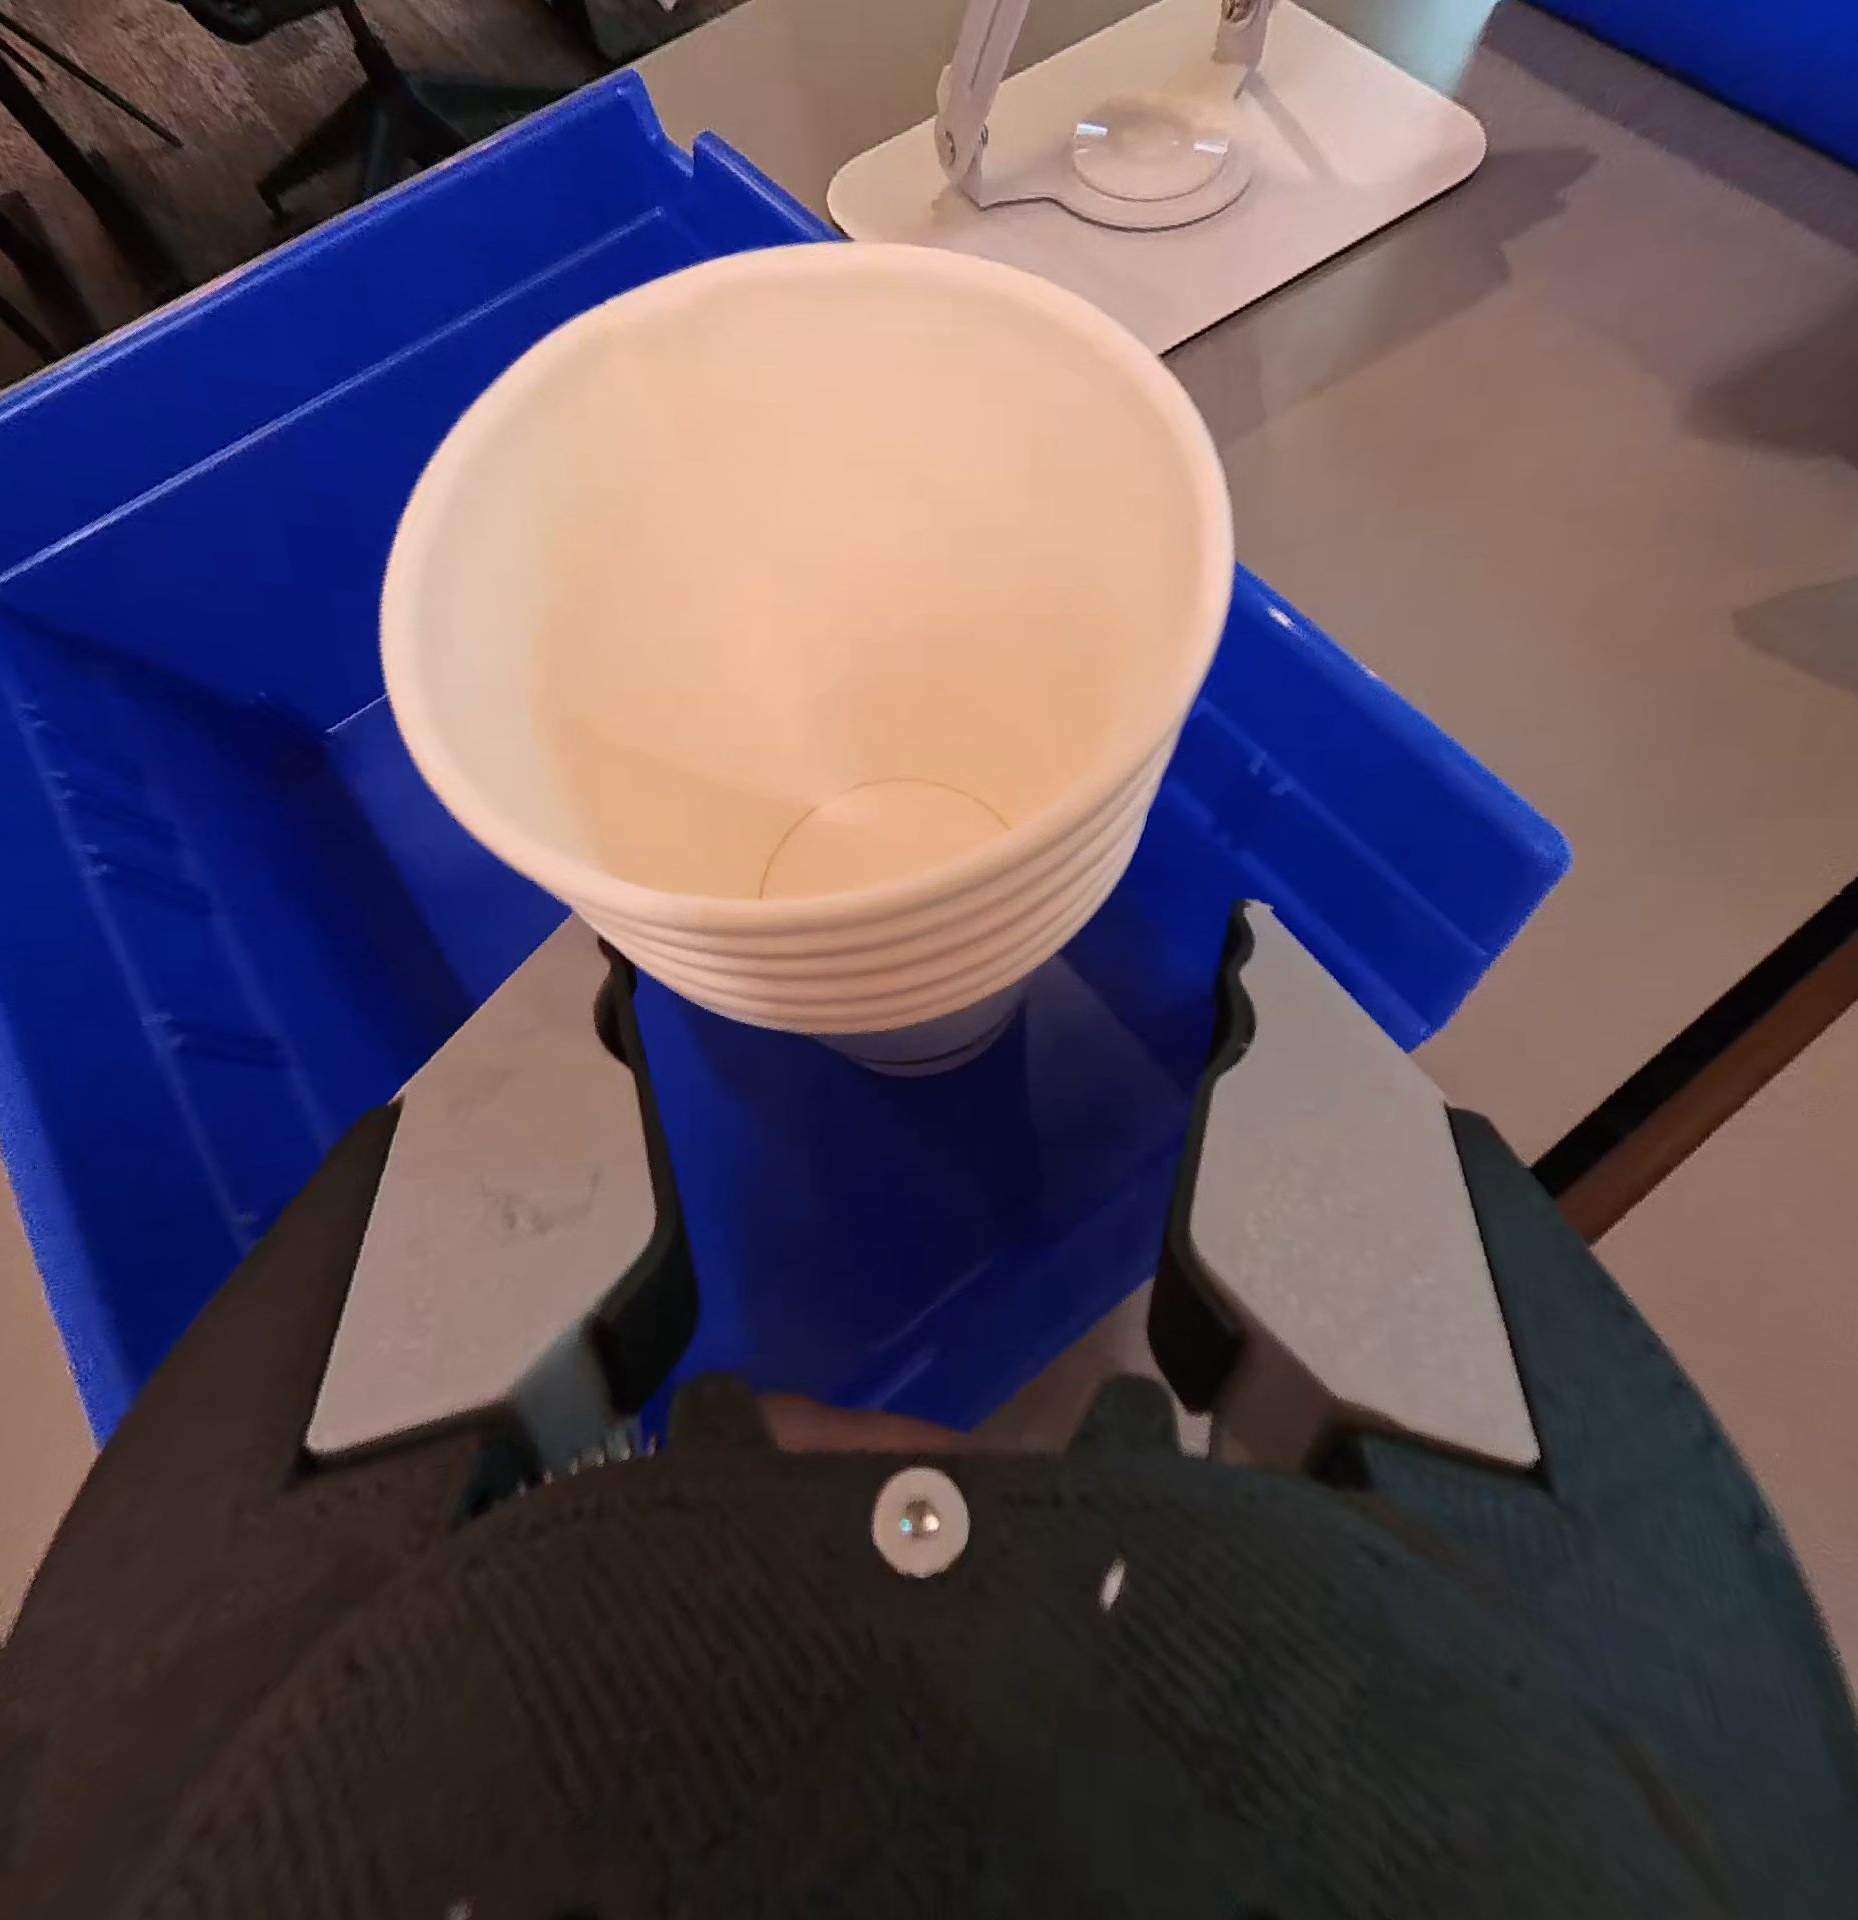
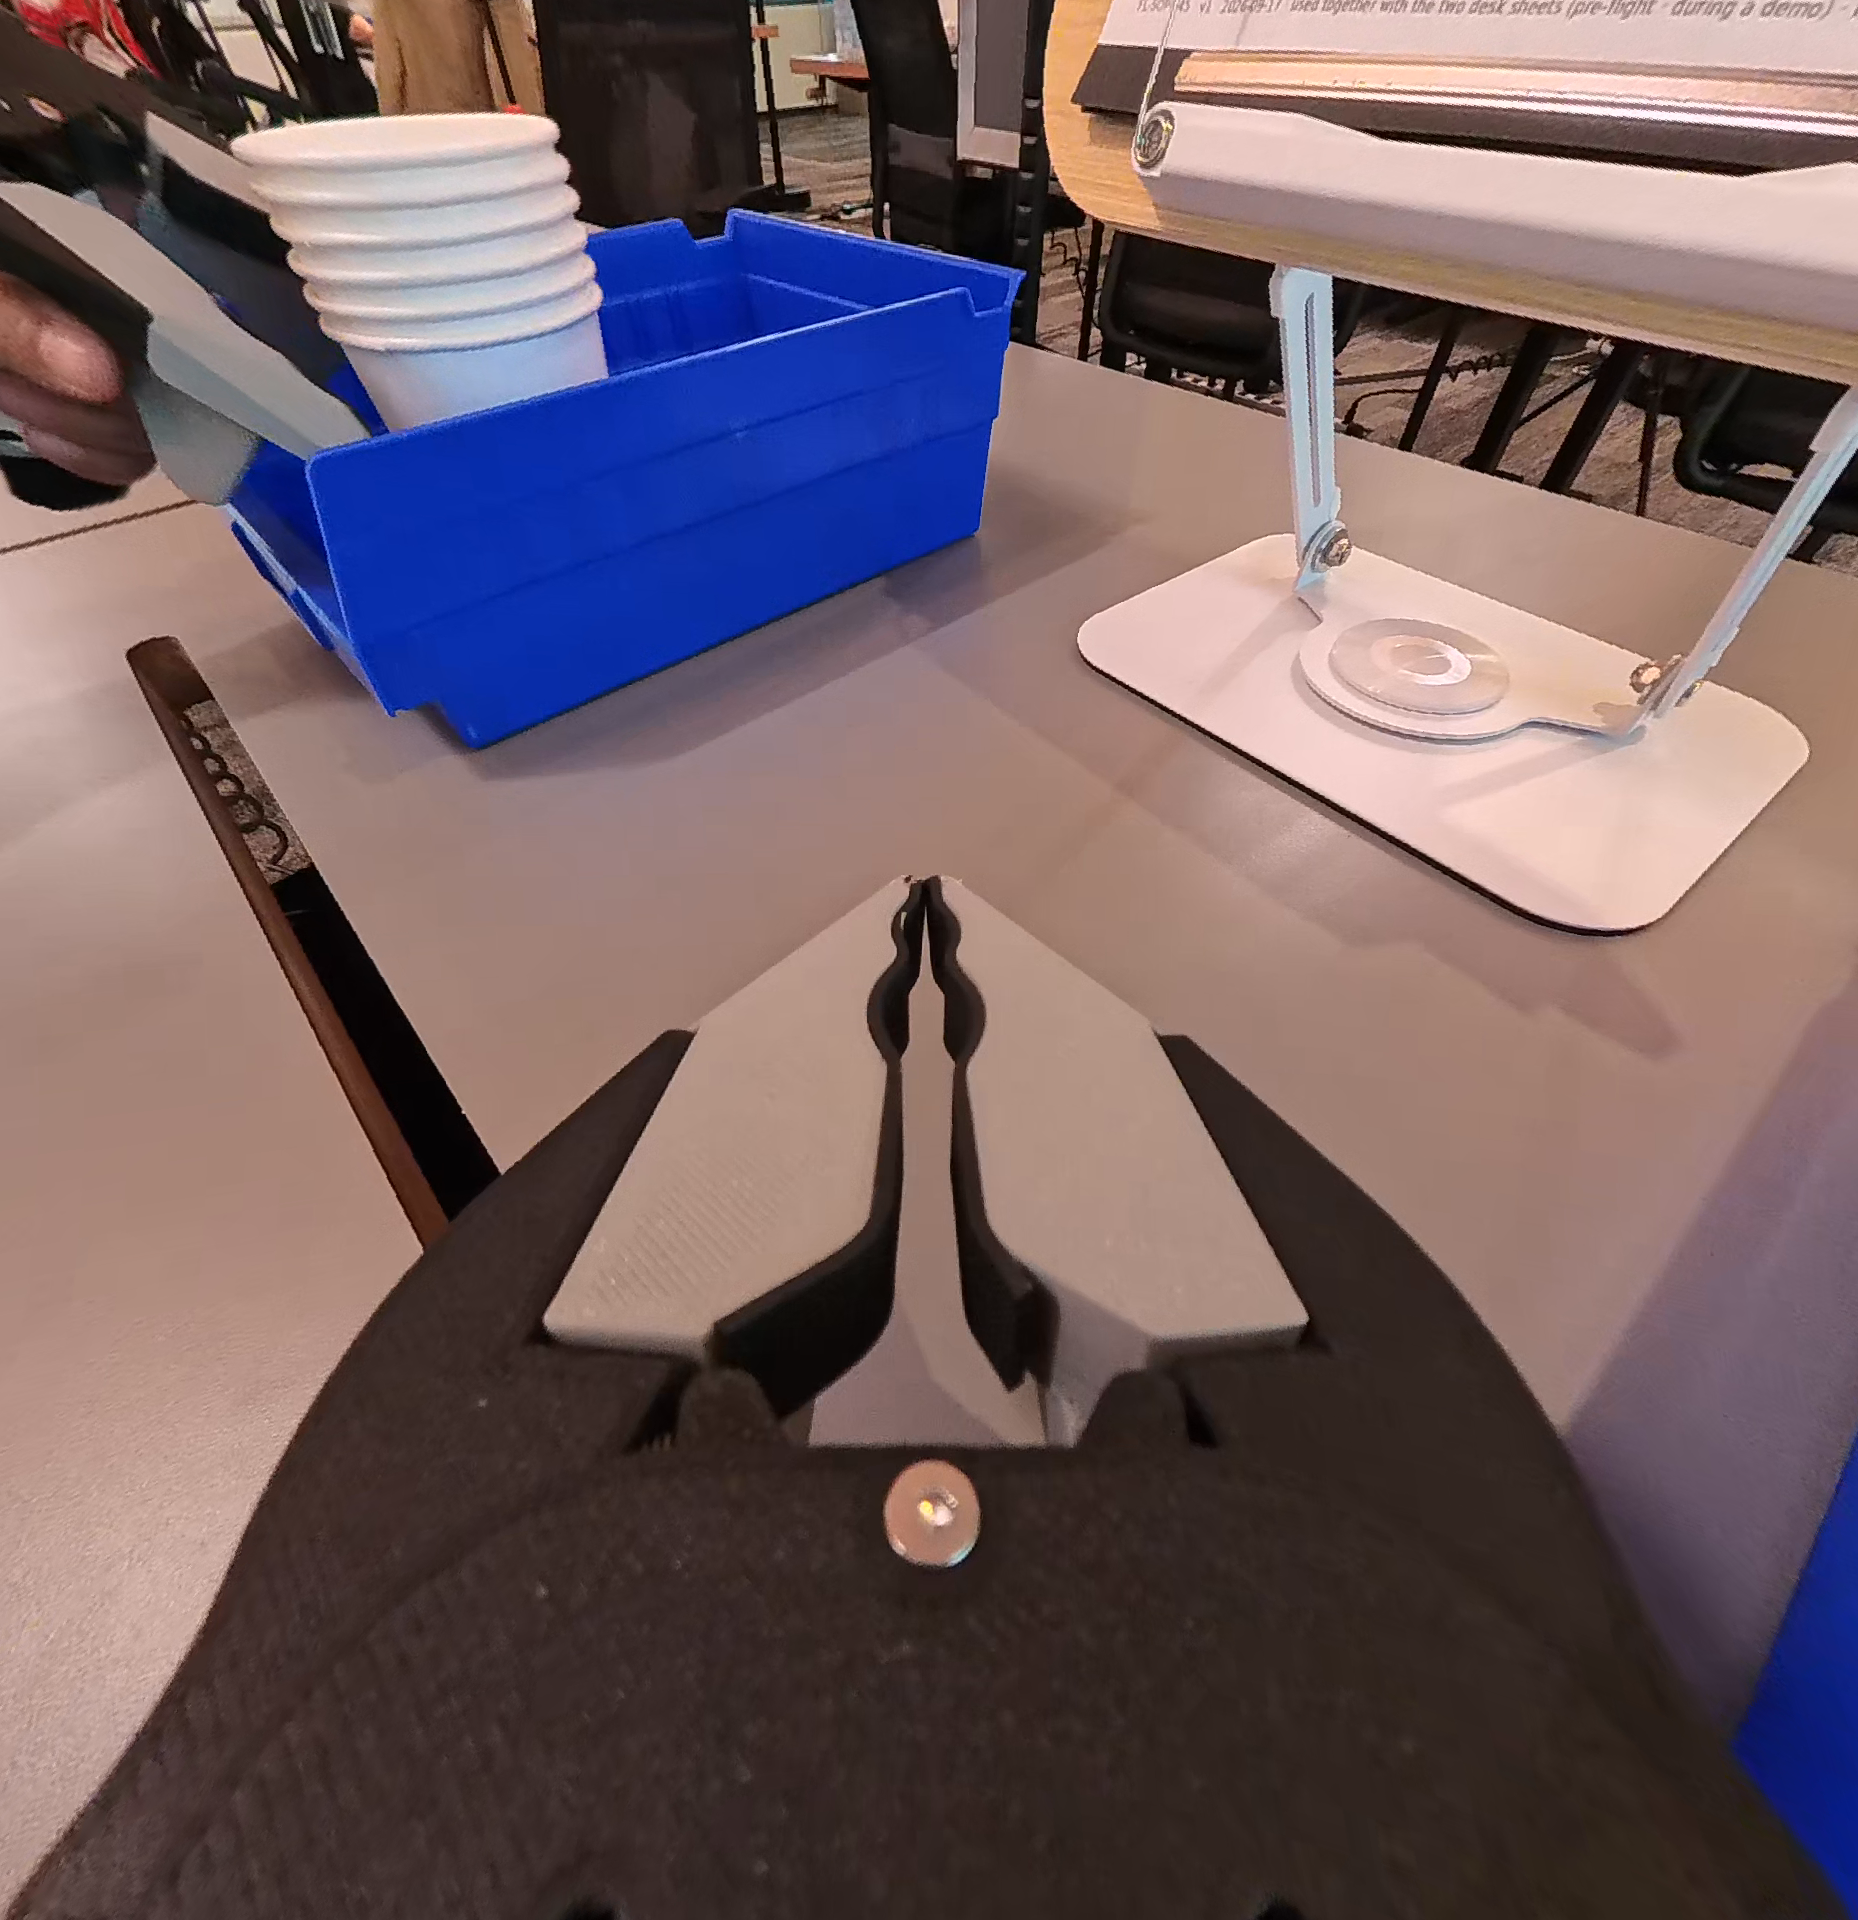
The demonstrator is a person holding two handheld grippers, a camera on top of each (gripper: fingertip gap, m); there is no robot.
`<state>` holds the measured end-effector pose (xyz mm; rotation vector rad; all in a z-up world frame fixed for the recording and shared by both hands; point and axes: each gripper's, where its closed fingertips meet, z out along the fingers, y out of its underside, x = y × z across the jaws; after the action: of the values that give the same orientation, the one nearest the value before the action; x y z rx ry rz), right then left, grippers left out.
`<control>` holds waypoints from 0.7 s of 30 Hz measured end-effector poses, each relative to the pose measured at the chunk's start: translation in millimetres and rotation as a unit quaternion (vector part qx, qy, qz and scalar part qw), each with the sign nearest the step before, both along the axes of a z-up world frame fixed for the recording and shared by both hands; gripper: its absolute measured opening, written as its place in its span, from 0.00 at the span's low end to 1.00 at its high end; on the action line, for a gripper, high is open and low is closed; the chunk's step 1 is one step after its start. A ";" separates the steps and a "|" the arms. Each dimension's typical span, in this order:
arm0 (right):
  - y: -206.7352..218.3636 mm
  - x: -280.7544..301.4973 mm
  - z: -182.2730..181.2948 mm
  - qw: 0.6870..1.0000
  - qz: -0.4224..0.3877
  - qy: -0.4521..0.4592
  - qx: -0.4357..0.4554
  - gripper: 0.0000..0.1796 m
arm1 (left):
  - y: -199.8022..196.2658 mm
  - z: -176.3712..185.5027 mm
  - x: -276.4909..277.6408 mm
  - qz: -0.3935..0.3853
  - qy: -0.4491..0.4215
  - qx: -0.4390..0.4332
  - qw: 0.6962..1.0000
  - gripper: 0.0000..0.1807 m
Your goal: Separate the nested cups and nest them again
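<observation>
A stack of several nested white paper cups (image 1: 800, 644) stands upright in a blue plastic bin (image 1: 177, 727). My left gripper (image 1: 925, 945) is open, one finger on each side of the stack's lower part; the left fingertip (image 1: 615, 977) is close to or touching the cup rims. In the right wrist view the stack (image 2: 437, 249) rises above the bin (image 2: 644, 520), with the left gripper (image 2: 208, 374) and a hand beside it. My right gripper (image 2: 927, 883) is shut and empty, above the grey table (image 2: 696, 831), well short of the bin.
A white stand with a flat base plate (image 2: 1424, 748) sits right of the bin, holding a board overhead; it also shows in the left wrist view (image 1: 1164, 177). A dark gap between table sections (image 2: 281, 935) runs on the left. Another blue object (image 2: 1829, 1662) is at the lower right.
</observation>
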<state>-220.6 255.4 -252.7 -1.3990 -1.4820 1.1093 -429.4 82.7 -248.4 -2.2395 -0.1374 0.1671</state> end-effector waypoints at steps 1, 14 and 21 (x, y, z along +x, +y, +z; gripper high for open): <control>0.0 0.1 0.1 1.000 0.000 0.000 0.000 0.00 | 1.0 -0.8 -0.6 0.000 -0.001 0.001 1.000 0.61; 0.8 0.8 0.0 1.000 -0.001 0.001 -0.001 0.00 | 14.8 -11.9 -5.6 -0.003 -0.038 0.028 0.999 0.60; -0.3 0.5 -0.4 1.000 0.001 -0.001 0.002 0.00 | 16.6 -13.5 -8.4 -0.003 -0.034 0.021 0.999 0.60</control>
<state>-220.0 255.1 -253.1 -1.3959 -1.4861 1.1065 -437.7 99.3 -261.8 -2.2047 -0.1705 0.0843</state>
